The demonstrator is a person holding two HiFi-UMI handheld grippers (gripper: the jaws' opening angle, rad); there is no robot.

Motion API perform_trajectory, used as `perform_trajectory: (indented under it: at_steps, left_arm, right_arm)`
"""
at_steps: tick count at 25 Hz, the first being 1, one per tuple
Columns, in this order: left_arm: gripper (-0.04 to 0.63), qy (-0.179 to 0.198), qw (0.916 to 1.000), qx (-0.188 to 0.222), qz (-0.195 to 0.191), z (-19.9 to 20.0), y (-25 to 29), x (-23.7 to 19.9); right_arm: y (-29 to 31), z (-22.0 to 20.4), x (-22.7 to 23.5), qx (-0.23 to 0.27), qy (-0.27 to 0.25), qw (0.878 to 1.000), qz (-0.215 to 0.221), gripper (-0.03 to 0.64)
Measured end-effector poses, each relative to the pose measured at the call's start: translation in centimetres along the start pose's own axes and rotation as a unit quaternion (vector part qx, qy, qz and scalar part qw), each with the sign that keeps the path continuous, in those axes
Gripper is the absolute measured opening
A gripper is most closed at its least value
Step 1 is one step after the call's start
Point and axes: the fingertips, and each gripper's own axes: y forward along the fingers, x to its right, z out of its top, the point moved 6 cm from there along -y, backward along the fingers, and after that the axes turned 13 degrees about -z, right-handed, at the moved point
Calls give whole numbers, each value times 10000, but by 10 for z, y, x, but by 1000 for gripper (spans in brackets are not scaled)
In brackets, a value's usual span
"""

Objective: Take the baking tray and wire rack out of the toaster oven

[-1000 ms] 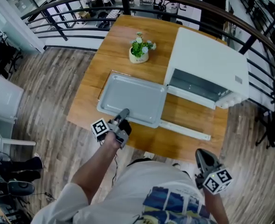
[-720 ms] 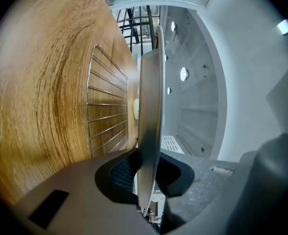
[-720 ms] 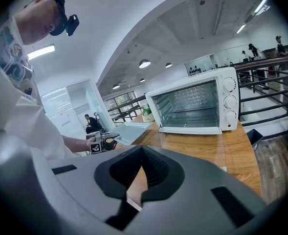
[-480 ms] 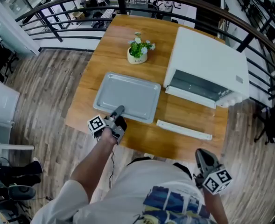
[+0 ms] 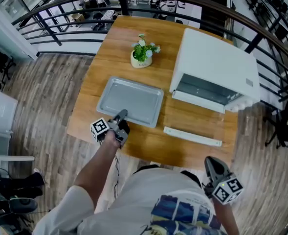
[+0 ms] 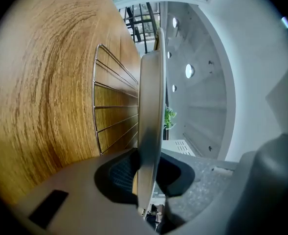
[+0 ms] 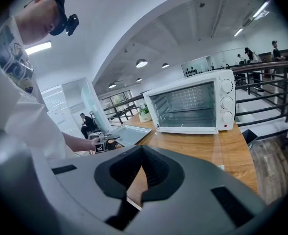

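The grey baking tray (image 5: 130, 101) lies flat on the wooden table (image 5: 148, 148), left of the white toaster oven (image 5: 217, 62). My left gripper (image 5: 120, 115) is shut on the tray's near rim. In the left gripper view the tray's rim (image 6: 151, 106) runs edge-on between the pads, and the wire rack (image 6: 112, 102) shows beside it against the wood. The right gripper (image 5: 211, 163) hangs shut and empty by the person's body, off the table's near right corner. From the right gripper view the oven (image 7: 190, 104) stands open with an empty cavity.
The oven's glass door (image 5: 192, 136) lies folded down onto the table in front of the oven. A small potted plant (image 5: 142, 53) stands behind the tray. A black railing (image 5: 60, 9) rings the table. A person sits in the far background.
The left gripper has drawn the tray leftward and toward the table's near edge, away from the oven door. The right gripper has stayed where it was.
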Motion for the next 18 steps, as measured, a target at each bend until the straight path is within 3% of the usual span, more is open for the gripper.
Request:
perform_trajectory:
  at_steps: [10, 18]
  left_arm:
    - [69, -70, 9998, 9, 188, 7, 5, -12]
    - [69, 248, 9967, -68, 770, 9, 8, -12]
  right_arm:
    - [1, -1, -5, 21, 4, 10000, -51, 2]
    - [0, -1, -9, 25, 32, 10000, -41, 2]
